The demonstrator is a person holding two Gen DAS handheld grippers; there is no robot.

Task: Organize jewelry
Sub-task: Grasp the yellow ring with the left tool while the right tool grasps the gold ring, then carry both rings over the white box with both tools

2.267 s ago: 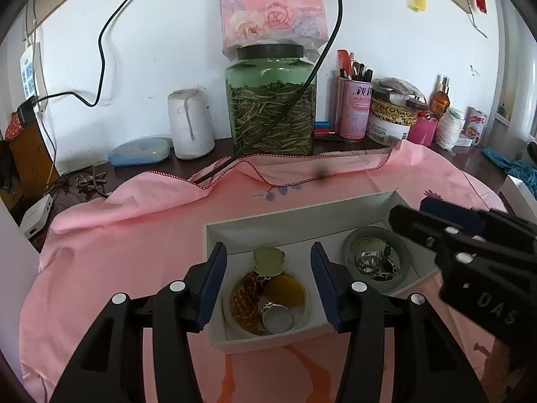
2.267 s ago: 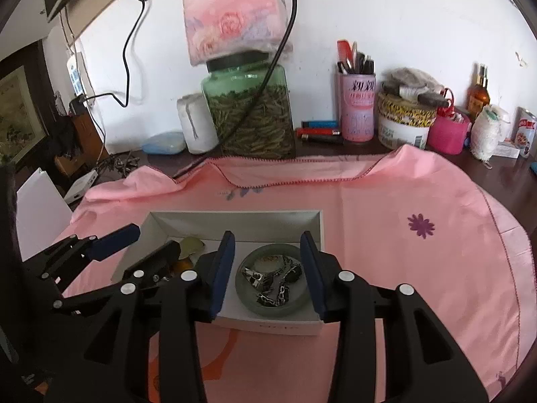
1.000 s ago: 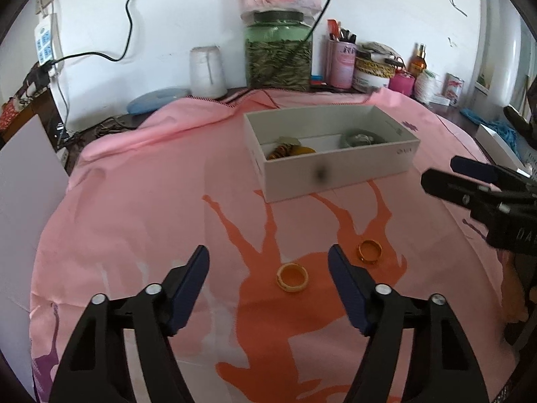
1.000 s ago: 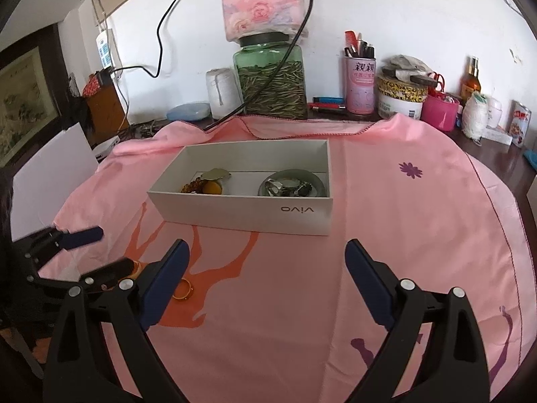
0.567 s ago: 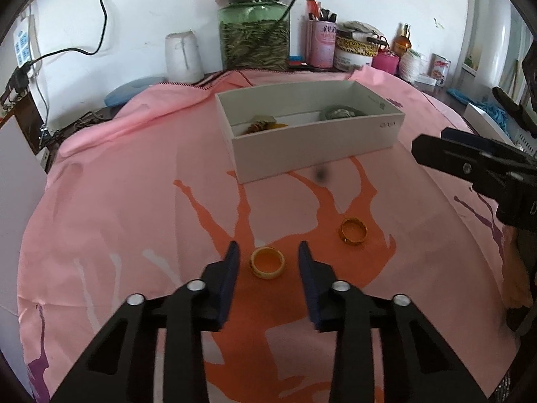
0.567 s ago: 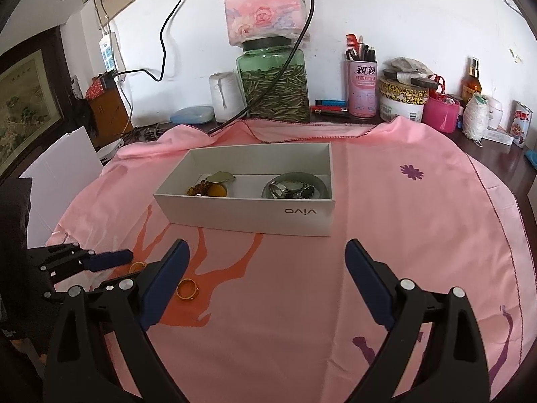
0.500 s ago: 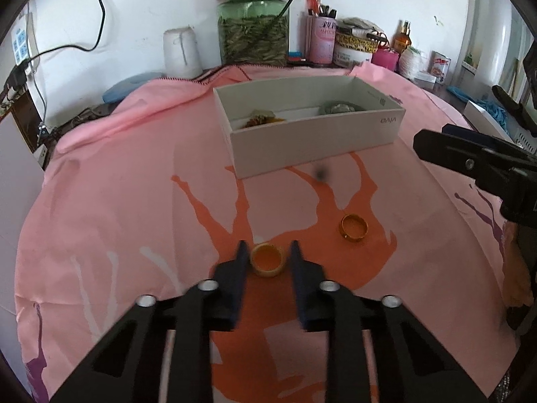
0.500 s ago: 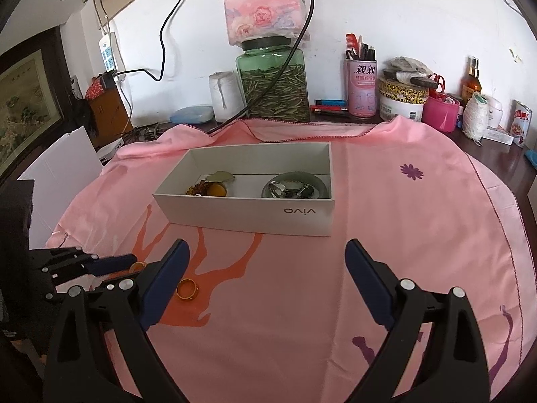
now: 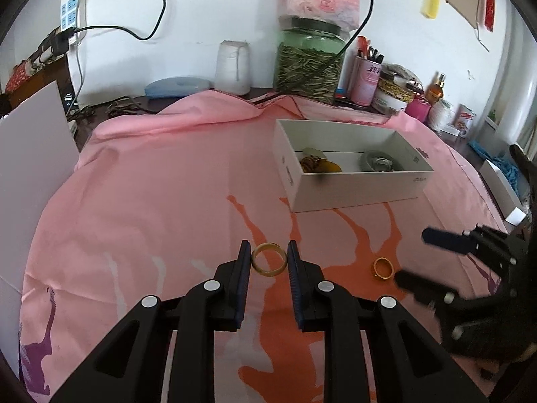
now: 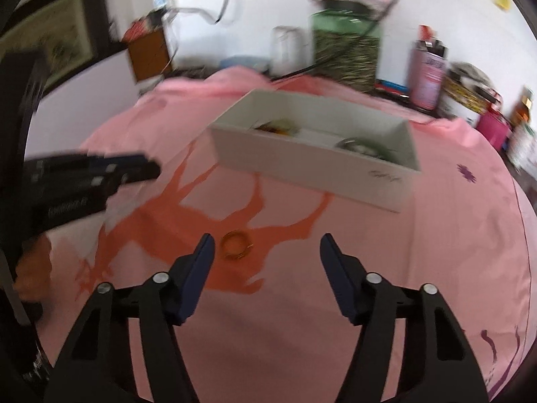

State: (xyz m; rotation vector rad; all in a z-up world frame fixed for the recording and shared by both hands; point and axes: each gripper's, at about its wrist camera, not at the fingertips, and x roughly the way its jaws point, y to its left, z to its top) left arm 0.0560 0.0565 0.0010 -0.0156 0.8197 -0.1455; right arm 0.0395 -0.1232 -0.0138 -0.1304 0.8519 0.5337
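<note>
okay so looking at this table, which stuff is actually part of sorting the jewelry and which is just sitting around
Part of the job:
- pale yellow ring, clamped in the left gripper
- gold ring on the pink cloth, the closing right gripper not yet on it
- white box holding sorted pieces

Just lying about:
- green jar
- pink pen cup
- white board
- power strip

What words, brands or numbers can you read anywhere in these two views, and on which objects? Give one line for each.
None can be read for certain.
White box: small grey print on its front wall, too small and blurred.
Pink cup: dark characters, too blurred.
Left gripper: pale lettering on its body, smeared by motion.
</note>
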